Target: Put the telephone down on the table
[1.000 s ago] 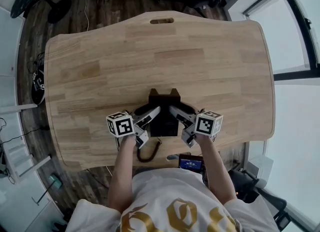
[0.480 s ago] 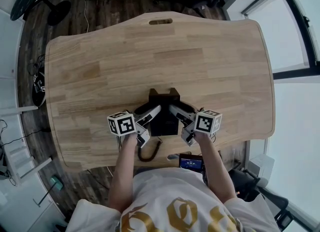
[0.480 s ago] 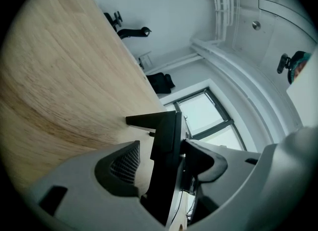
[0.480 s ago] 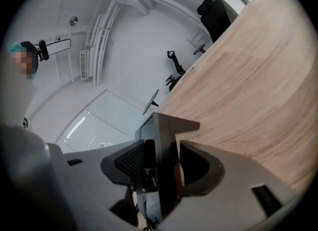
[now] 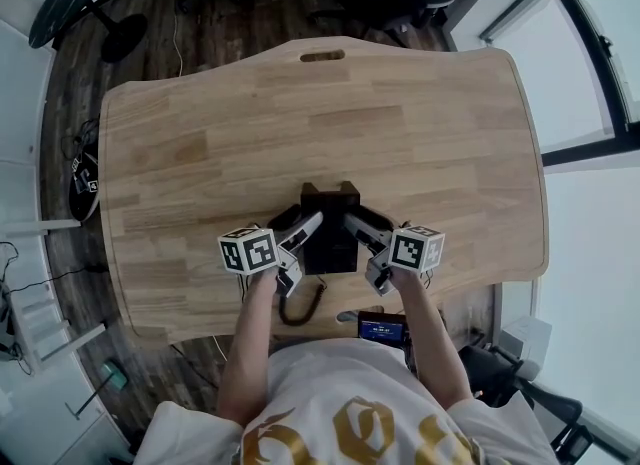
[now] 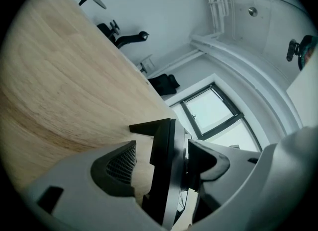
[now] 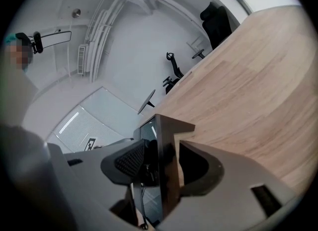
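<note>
Telephone (image 5: 329,238), boxy black, rests on grained wooden table (image 5: 400,133) within just-opened left gripper (image 5: 302,223) and right gripper (image 5: 360,223).

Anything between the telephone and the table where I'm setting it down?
Nothing visible. The telephone appears to rest on the bare table. The left gripper and right gripper have just been opening their jaws, with the telephone's edges between them.

A pale wooden worktop (image 5: 420,123), matt and smooth with a straight visible grain, carries a black plastic telephone (image 5: 330,241), smooth-sided with a glossy, reflective face. Around it lies a dark wooden plank floor (image 5: 230,3), dull and streaky.
</note>
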`<state>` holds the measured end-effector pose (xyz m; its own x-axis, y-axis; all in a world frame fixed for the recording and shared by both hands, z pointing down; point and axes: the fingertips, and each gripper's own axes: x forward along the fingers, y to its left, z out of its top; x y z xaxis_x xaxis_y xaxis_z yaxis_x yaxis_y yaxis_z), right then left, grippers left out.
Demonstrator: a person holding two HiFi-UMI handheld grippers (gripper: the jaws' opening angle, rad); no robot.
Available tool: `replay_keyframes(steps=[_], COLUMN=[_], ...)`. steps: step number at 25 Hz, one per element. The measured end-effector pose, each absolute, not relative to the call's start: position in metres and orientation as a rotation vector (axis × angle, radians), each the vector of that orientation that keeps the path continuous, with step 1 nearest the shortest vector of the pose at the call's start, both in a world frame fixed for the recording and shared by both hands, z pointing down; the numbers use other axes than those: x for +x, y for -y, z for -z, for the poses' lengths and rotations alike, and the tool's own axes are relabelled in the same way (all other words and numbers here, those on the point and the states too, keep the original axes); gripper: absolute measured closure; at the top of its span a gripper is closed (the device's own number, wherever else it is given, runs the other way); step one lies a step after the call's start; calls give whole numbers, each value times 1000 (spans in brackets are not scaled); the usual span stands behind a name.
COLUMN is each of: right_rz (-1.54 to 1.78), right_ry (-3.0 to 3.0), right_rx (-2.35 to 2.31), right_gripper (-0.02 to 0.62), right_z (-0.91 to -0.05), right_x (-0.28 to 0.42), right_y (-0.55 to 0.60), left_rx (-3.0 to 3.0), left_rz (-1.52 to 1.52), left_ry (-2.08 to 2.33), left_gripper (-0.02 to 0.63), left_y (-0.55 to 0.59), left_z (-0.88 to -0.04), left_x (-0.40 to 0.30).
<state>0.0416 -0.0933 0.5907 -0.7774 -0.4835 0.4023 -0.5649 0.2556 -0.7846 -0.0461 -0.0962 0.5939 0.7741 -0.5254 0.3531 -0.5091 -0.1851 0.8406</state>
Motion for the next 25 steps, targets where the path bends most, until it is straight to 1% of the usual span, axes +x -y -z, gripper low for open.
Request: replay_keyframes(steps=[8, 12, 13, 14, 15, 16, 17, 20, 21, 25], right_rz=[-1539, -1501, -1489, -1469, -1441, -1408, -1376, -1282, -1247, -1155], right_ry=[2461, 2474, 2482, 2492, 2500, 2506, 2510, 2520, 2524, 2554], right_rx=[1086, 1117, 1115, 1119, 1132, 1149, 1164, 1180, 1179, 1183], right_gripper=[391, 404, 447, 473, 513, 526, 537, 561, 567, 575], right_z=[-573, -566, -563, -560, -556, -553, -550, -543, -541, -524], right_x=[52, 55, 55, 55, 56, 58, 59, 59, 58, 53], right_y=[91, 87, 85, 84, 83, 83, 82, 79, 77, 71], left_rx=[1856, 1918, 1933, 1947, 1960, 1971, 1983, 2029, 2043, 2081], left_rz=[60, 31, 20, 10, 1, -5, -8, -40, -54, -71], left_ry=[890, 961, 991, 1013, 1028, 1037, 1047, 1082, 1082, 1070], left_gripper=[310, 310, 310, 310, 311, 329, 376, 552, 580, 595], left_y=[101, 101, 100, 99, 98, 97, 96, 92, 90, 81], left_z=[-571, -557, -554, -551, -548, -545, -542, -535, -533, -522], left_x=[-66, -70, -73, -75, -77, -78, -79, -80, -78, -70])
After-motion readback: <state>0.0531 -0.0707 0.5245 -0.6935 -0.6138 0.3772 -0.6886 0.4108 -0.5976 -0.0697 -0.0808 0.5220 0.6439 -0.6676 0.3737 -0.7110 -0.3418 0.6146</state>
